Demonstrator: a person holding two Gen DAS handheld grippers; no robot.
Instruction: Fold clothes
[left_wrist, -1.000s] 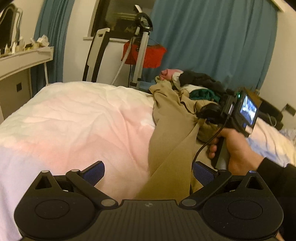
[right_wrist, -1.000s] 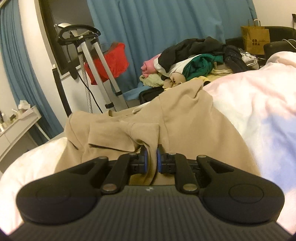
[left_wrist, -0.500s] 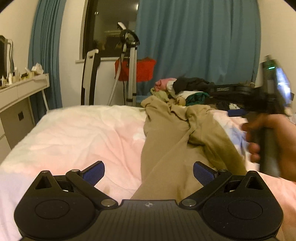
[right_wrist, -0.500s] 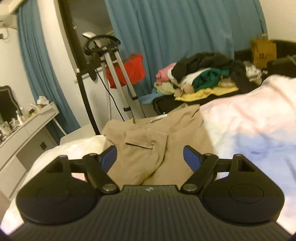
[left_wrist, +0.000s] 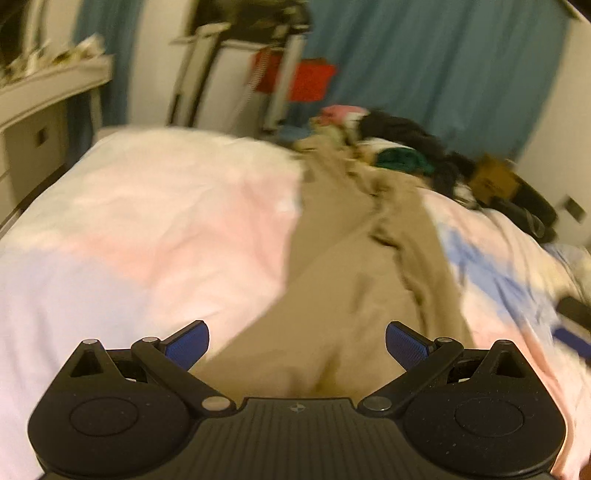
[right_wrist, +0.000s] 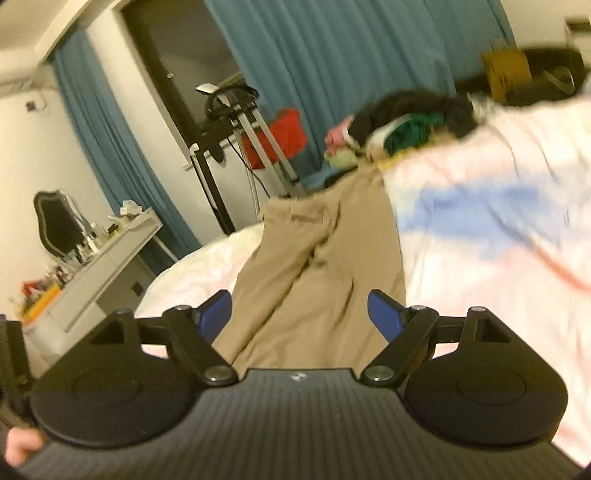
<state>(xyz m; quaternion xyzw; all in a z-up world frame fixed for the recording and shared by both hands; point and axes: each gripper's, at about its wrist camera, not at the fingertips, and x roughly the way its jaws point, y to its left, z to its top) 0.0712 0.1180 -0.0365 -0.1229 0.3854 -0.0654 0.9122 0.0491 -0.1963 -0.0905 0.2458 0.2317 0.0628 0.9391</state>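
No legible writing anywhere; both views motion-blurred, only a small round emblem on each gripper's ribbed body, too small to read. Left gripper (left_wrist: 297, 345) low over the bed, jaws wide apart, nothing between the blue pads (left_wrist: 188, 345), pointing along the length of the tan trousers (left_wrist: 343, 266). Trousers stretched lengthwise on the pink-and-white duvet (left_wrist: 155, 221), waist end rumpled toward the far edge of the bed, near end running under the gripper body. Right gripper (right_wrist: 299, 314) likewise held above the near end of the same trousers (right_wrist: 314, 266), tilted so the room leans, jaws spread wide and empty, blue pads (right_wrist: 218, 314) on either side of the cloth but apart from it. Part of a hand (right_wrist: 20, 448) at the bottom left corner of the right wrist view, gripping a dark handle. Heap of mixed clothes (right_wrist: 402, 122) beyond the far end of the trousers, black, green and pink pieces among them. Teal curtains (left_wrist: 436, 70) behind, red cloth (right_wrist: 284, 134) hanging by a metal stand, white dresser (right_wrist: 107, 258) with small clutter at the left, brown paper bag (right_wrist: 504, 74) far right.
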